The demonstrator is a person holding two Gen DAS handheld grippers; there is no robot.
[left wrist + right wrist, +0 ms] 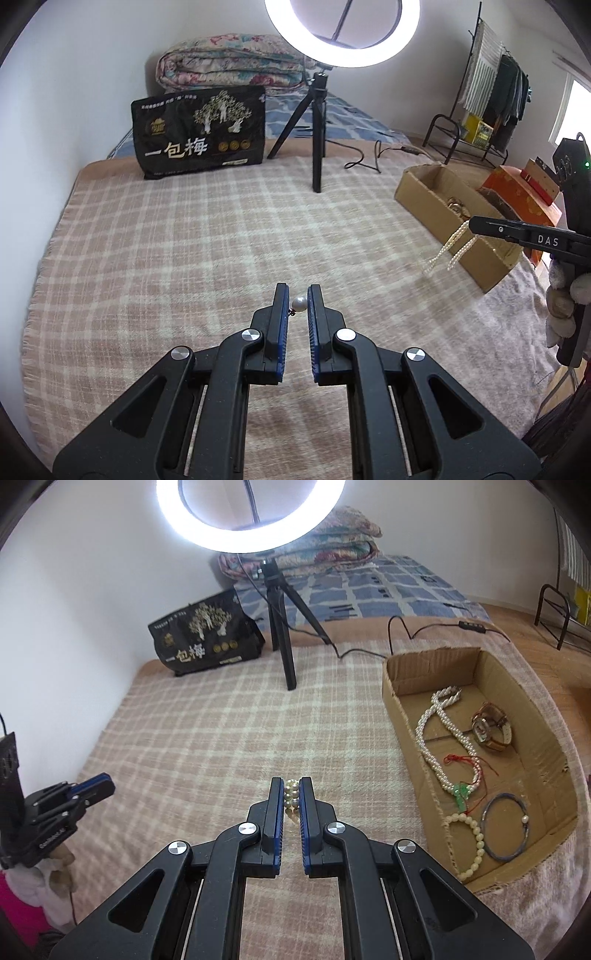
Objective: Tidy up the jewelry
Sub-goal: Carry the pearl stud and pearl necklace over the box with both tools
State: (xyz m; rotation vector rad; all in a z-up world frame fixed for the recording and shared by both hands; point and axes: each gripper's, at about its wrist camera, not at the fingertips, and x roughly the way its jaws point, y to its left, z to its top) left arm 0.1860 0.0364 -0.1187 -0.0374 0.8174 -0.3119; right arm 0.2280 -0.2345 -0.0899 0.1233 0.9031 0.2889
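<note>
Above a bed spread with a pink-and-cream plaid blanket (184, 240), the left gripper (298, 295) pinches a single pearl earring (298, 303) between its blue-padded fingertips, jaws closed down to the pearl's width. The right gripper (291, 790) is clamped on a multi-strand pearl bracelet (291, 794); from the left wrist camera the strands dangle from its tip beside the cardboard box (406, 716), and the lettering "DAS" (547, 240) reads on that gripper's finger.

Inside the open box lie a long pearl necklace (432, 738), a wristwatch (491, 728), a green pendant on red cord (461, 792), a pale bead bracelet (476, 842) and a dark bangle (506, 827).

Behind them a lit ring light (341, 33) stands on a black tripod (317, 129), next to a black snack bag (201, 133) printed "一包梅". The smaller print on the bag is too small to read. Folded floral quilts (229, 62) sit against the wall.
</note>
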